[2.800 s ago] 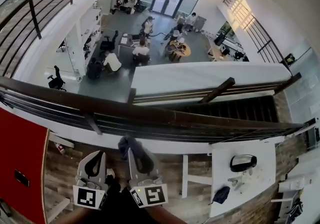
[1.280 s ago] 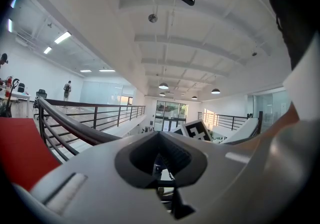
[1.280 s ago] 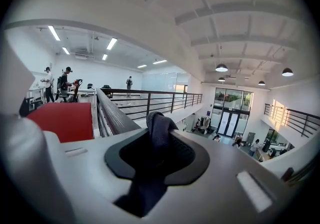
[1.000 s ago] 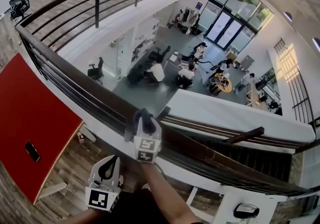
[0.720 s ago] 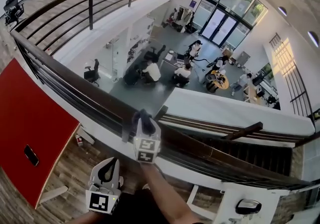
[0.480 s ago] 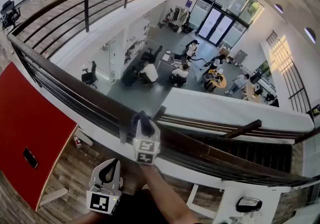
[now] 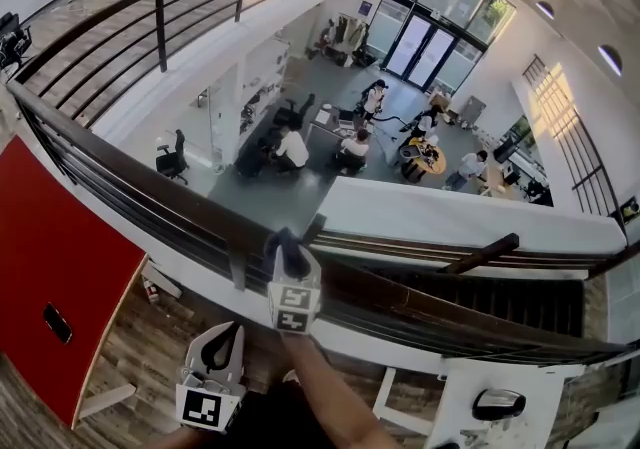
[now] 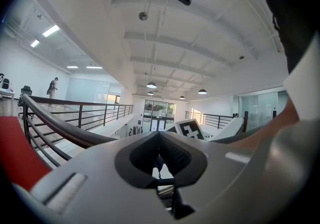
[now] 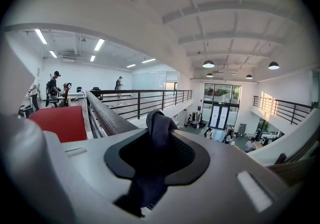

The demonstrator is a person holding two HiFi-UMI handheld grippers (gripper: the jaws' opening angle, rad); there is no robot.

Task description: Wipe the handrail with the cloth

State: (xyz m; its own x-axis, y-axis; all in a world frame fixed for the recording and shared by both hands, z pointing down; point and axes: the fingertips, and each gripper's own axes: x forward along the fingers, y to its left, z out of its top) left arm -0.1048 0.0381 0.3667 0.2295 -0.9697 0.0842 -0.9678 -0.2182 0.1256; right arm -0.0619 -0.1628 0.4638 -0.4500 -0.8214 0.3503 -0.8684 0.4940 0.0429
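A dark brown handrail (image 7: pixel 150 192) crosses the head view from upper left to lower right, above black bars. My right gripper (image 7: pixel 290 267) rests on top of it, shut on a dark grey cloth (image 7: pixel 288 249) that bunches out past the jaws onto the rail. In the right gripper view the cloth (image 9: pixel 159 120) fills the right gripper (image 9: pixel 156 143), with the handrail (image 9: pixel 107 118) running away to the left. My left gripper (image 7: pixel 222 349) hangs lower, on my side of the rail, and holds nothing. In its own view the left gripper (image 8: pixel 159 140) has its jaws together, with the handrail (image 8: pixel 60 128) at left.
A red tabletop (image 7: pixel 50 277) with a black phone (image 7: pixel 57 323) lies at lower left. A white table (image 7: pixel 460 387) with a dark object (image 7: pixel 497 403) stands at lower right. Beyond the rail is an open drop to a floor with seated people (image 7: pixel 292 147). A rail post (image 7: pixel 236 267) stands left of the cloth.
My right gripper rose from below the rail and set the cloth on top of it. Over the last second it slid slightly right, away from the post. The left gripper stayed low.
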